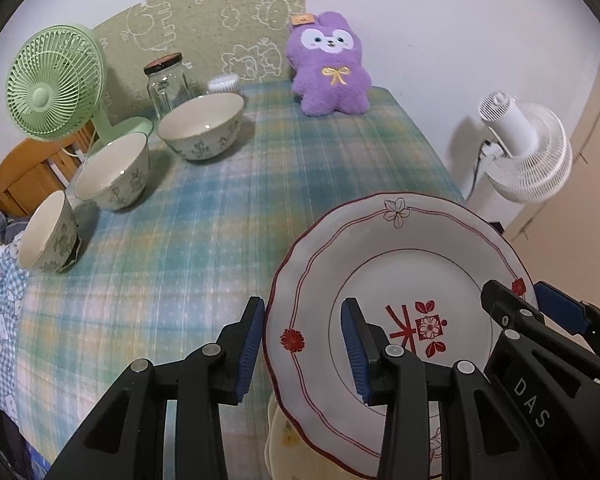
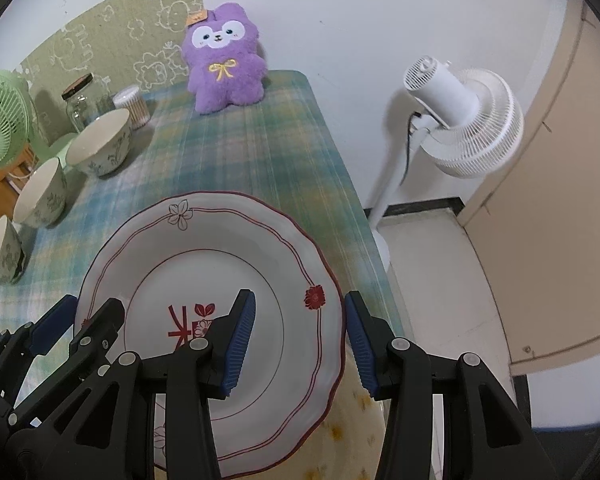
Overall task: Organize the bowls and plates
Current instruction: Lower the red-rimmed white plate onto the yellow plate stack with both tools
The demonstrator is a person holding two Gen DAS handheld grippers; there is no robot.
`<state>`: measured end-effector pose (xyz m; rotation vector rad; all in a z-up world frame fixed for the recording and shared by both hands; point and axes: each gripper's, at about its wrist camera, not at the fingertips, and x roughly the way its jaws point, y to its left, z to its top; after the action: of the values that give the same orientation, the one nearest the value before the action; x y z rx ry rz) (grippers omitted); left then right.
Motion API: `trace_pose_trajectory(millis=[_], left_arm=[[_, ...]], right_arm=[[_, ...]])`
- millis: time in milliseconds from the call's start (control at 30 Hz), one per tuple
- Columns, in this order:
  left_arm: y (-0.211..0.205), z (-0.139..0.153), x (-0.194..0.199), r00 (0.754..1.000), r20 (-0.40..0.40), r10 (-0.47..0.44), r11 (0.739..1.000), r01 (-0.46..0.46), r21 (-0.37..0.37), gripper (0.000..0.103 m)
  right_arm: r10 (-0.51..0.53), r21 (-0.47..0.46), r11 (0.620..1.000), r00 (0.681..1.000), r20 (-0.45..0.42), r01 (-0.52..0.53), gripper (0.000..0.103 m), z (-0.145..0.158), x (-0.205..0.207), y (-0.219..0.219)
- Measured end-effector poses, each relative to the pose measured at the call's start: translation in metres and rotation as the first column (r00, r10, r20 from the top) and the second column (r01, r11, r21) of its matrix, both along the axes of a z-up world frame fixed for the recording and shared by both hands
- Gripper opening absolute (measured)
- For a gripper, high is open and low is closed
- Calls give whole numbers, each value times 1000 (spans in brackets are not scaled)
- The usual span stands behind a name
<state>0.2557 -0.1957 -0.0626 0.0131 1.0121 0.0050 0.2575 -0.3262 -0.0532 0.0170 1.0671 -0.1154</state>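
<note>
A white plate (image 1: 400,272) with a red scalloped rim and flower motifs hangs above the checked tablecloth (image 1: 188,248), held from both sides. My left gripper (image 1: 302,350) is shut on its left rim, and my right gripper (image 2: 300,340) is shut on its right rim. Each gripper also shows in the other's view: right gripper (image 1: 534,300), left gripper (image 2: 76,320). The plate (image 2: 204,240) partly hides a yellowish plate (image 2: 352,420) beneath it. Three patterned bowls stand in a row at the left: large bowl (image 1: 204,124), middle bowl (image 1: 114,172), small bowl (image 1: 48,232).
A green desk fan (image 1: 52,84), a glass jar (image 1: 166,82) and a tub of cotton swabs (image 1: 224,84) stand at the back left. A purple plush toy (image 1: 328,64) sits at the back. A white pedestal fan (image 2: 460,120) stands on the floor beyond the table's right edge.
</note>
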Motion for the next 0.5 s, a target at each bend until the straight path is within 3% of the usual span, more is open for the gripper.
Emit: trace_pose_trajectory(millis=[333, 500], left_arm=[[-6, -8, -33, 997, -11, -73, 997, 73, 5, 38], [-7, -20, -41, 994, -55, -98, 995, 98, 1, 38]], right_arm=[[-61, -7, 998, 997, -49, 61, 50, -16, -45, -6], [-82, -18, 997, 994, -76, 81, 50, -26, -57, -7]])
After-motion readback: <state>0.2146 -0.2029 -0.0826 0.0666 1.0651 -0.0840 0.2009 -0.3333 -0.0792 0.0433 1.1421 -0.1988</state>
